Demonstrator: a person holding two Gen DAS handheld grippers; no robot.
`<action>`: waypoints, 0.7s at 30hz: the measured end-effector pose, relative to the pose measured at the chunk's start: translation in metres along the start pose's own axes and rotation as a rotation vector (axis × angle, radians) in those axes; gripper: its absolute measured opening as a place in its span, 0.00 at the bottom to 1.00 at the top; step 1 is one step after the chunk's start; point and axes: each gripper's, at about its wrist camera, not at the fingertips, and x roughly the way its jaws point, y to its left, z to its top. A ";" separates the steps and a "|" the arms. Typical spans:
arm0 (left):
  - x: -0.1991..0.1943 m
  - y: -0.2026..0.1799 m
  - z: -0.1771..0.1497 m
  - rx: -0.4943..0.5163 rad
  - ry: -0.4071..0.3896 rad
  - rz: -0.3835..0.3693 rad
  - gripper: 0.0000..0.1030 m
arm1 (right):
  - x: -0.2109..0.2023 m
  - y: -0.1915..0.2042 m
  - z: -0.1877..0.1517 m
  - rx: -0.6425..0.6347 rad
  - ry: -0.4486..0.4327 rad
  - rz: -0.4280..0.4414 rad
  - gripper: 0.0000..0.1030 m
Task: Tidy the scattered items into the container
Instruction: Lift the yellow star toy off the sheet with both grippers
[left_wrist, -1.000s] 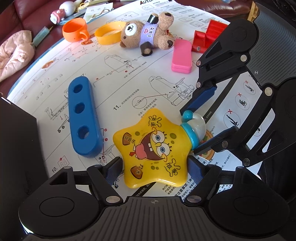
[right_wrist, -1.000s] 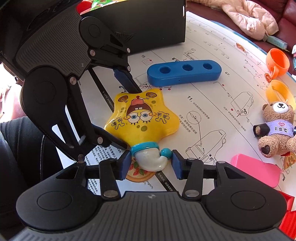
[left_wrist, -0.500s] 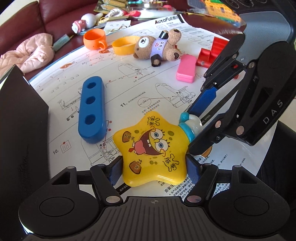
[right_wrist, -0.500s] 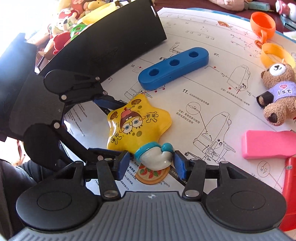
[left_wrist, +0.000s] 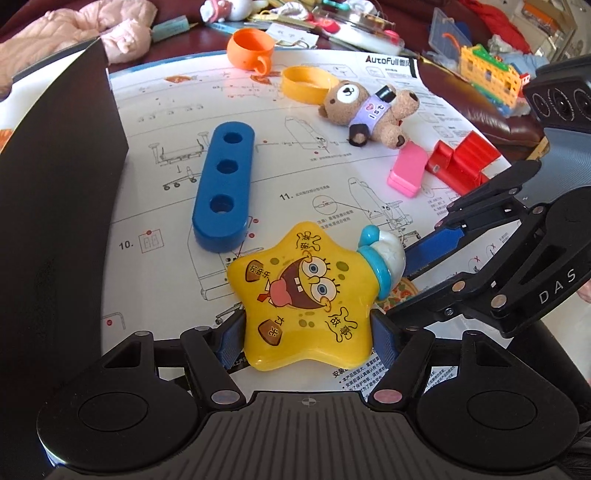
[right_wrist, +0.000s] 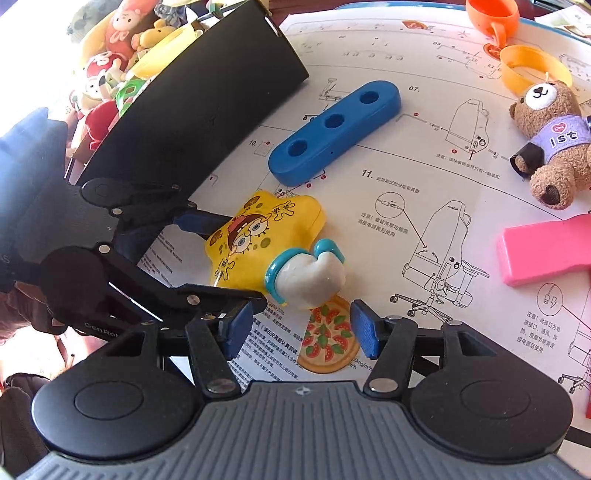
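A yellow star-shaped cartoon toy (left_wrist: 306, 291) with a white and teal cap (left_wrist: 384, 258) is just above the instruction sheet. My left gripper (left_wrist: 306, 338) is shut on the star's two sides. The right gripper (right_wrist: 301, 332) sits just behind the cap (right_wrist: 306, 277). Its jaws are opening, the pads stand clear of the cap and nothing is between them. The black container (left_wrist: 55, 184) rises at the left, with several plush toys (right_wrist: 107, 74) inside. In the right wrist view the left gripper (right_wrist: 218, 258) reaches in from the left around the star (right_wrist: 258, 236).
Scattered on the sheet are a blue three-hole block (left_wrist: 225, 184), a teddy bear (left_wrist: 369, 107), a pink block (left_wrist: 406, 173), a red piece (left_wrist: 461, 158), an orange cup (left_wrist: 251, 51) and a yellow ring (left_wrist: 306, 83). A pizza sticker (right_wrist: 328, 339) lies under the right gripper.
The right gripper's pads have spread off the white cap and let it go. Both grippers have rolled. The left gripper has carried the star closer to the black container.
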 end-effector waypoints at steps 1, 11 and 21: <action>-0.001 0.002 0.000 -0.008 0.002 0.002 0.68 | -0.003 0.000 0.001 0.014 -0.009 0.006 0.62; -0.001 0.001 0.001 -0.017 0.011 0.028 0.68 | 0.003 -0.011 0.002 0.316 -0.043 -0.010 0.64; 0.002 -0.011 0.002 0.030 0.046 0.075 0.69 | 0.010 0.005 0.005 0.406 -0.130 -0.045 0.59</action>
